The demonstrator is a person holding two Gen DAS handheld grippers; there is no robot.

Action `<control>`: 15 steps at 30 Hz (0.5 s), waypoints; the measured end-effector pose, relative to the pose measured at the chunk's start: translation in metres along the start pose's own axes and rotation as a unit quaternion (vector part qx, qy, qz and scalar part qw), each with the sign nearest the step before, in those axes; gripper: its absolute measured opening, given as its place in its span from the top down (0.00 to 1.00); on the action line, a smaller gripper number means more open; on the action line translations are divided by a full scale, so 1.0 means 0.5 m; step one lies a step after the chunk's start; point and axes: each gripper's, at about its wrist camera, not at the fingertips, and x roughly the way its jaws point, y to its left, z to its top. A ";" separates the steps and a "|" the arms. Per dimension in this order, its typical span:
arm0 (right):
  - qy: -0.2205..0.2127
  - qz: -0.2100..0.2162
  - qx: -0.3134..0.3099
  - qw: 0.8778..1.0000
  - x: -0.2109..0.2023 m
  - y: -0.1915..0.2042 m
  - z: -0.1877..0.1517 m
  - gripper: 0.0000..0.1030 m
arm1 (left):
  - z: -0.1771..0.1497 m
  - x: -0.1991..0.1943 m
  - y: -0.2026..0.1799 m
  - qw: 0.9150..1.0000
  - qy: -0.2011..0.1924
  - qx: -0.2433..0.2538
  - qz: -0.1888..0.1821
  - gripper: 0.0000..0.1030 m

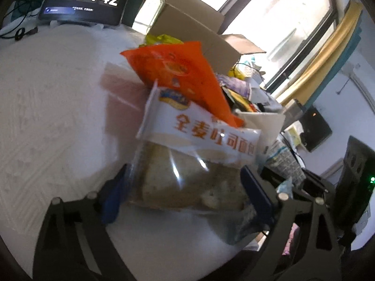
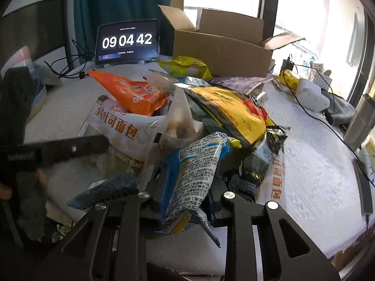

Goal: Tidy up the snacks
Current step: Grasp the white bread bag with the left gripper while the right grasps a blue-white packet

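A white textured tabletop (image 2: 311, 168) fills both views, and at the top centre of the right wrist view an open cardboard box (image 2: 220, 51) stands with its flaps up, which I judge to be where the snacks are meant to end up. Left of the box a tablet clock (image 2: 127, 41) leans upright with cables trailing from it. The snack pile (image 2: 187, 117) sprawls across the middle of the frame, between the grippers and the box, so anything carried toward the box has to clear it. In the left wrist view the toast bread bag (image 1: 192, 164) sits low in the centre, standing between the blue pads of the left gripper (image 1: 185, 185); its jaws stand wide, set either side of the bag, and I cannot tell whether the pads actually press on it (the bag looks slack and slippery). An orange snack packet (image 1: 173, 72) leans on top of the bread bag, just above it in the frame, and would likely slide off if the bag is lifted. In the right wrist view, bottom centre, the right gripper (image 2: 185, 194) has its jaws drawn partly in around a blue-and-white printed packet (image 2: 196, 173), which it appears to pinch near the lower end. A yellow packet (image 2: 232, 110) lies right of centre, on the heap.
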 end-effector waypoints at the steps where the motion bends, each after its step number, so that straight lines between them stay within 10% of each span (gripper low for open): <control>1: -0.001 -0.001 0.001 1.000 0.003 0.000 0.004 0.74 | 0.004 0.002 -0.001 1.000 0.001 -0.005 0.000 0.11; 7: -0.008 -0.013 0.015 1.000 0.009 -0.012 0.025 0.77 | 0.019 -0.028 0.019 1.000 -0.010 -0.018 -0.016 0.64; 15: -0.047 -0.007 0.028 0.998 -0.032 -0.035 0.040 0.79 | 0.047 -0.110 -0.020 0.997 -0.076 -0.008 -0.001 0.79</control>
